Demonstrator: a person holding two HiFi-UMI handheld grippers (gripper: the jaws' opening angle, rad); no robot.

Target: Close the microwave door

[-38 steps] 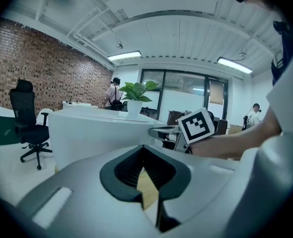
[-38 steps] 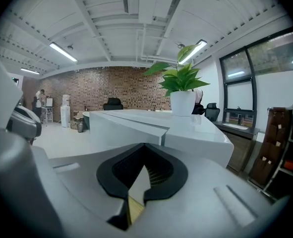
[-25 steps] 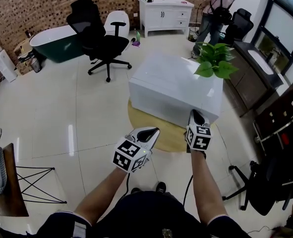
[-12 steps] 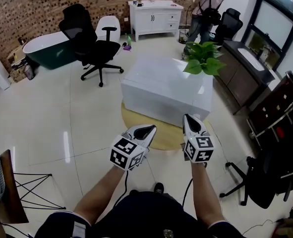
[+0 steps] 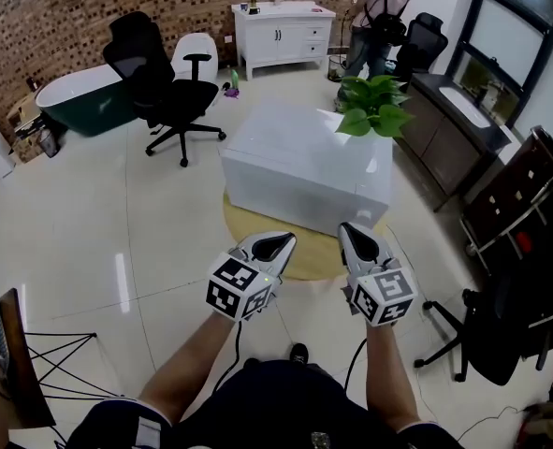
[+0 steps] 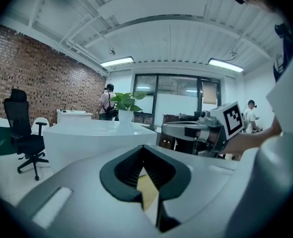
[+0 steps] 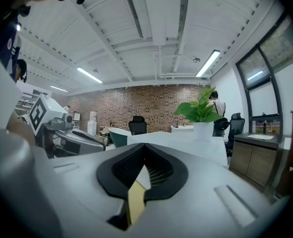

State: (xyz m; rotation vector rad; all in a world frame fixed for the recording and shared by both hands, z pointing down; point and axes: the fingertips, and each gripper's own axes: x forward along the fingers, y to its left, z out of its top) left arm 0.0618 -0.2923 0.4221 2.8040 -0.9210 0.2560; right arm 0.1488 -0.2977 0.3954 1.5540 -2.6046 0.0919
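1. While both pairs of jaws are pressed together at the tips w/ nothing pinched, you hold the left gripper and right gripper side by side, low, in front of you. Reads as a carry posture, not a reach.
2. Both point toward the white block standing on the round rug, w/ a plant at its far corner.
3. Microwave: not in any view. You can't place it or its door from here; prob. off-frame. Door state unknown.

Just ahead of the fingertips a white block table stands on a round yellow rug, with a potted plant on its far right corner. Farther off to their left stands a black office chair.
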